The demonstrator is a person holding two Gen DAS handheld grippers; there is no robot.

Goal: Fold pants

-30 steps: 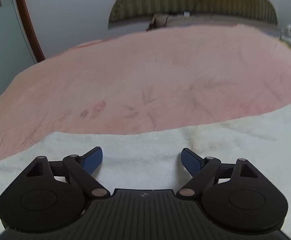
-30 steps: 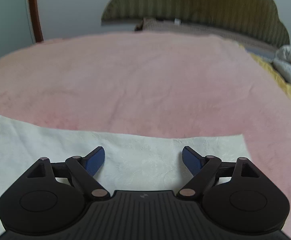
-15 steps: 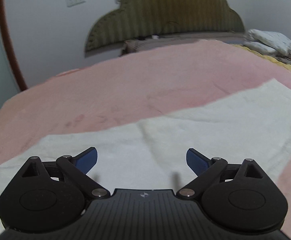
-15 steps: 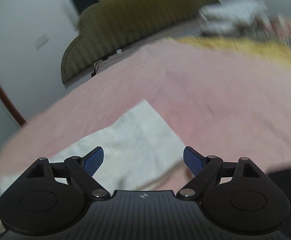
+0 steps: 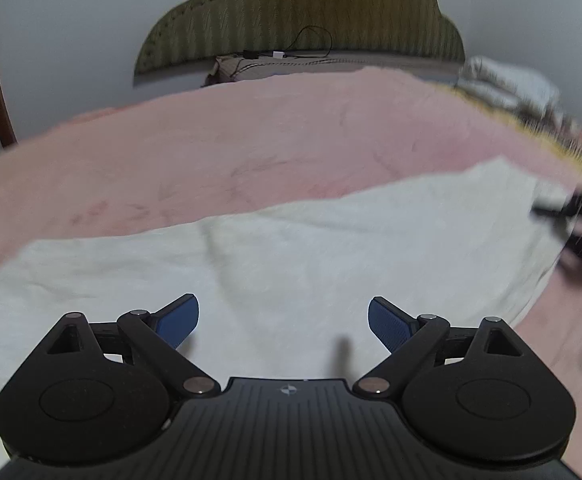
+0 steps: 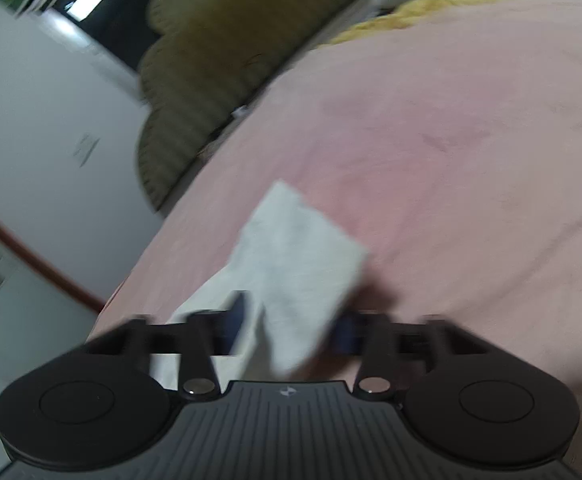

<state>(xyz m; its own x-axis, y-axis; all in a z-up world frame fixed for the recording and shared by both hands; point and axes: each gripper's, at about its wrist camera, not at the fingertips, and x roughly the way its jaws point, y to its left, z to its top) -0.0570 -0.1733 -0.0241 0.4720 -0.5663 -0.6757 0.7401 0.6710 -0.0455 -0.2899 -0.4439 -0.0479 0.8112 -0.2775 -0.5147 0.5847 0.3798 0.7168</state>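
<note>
My left claw (image 5: 283, 318) hung wide open just above the white pants (image 5: 291, 248), which lay spread on the pink bed (image 5: 271, 136) beneath and ahead of it. My right claw (image 6: 287, 328) was narrowed around a pants (image 6: 295, 264) corner; blur hid whether it gripped.

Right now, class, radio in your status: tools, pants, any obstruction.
Left tool open above the white pants. Right tool closing around a pants corner, blurred. Nothing blocking on the pink blanket.
</note>
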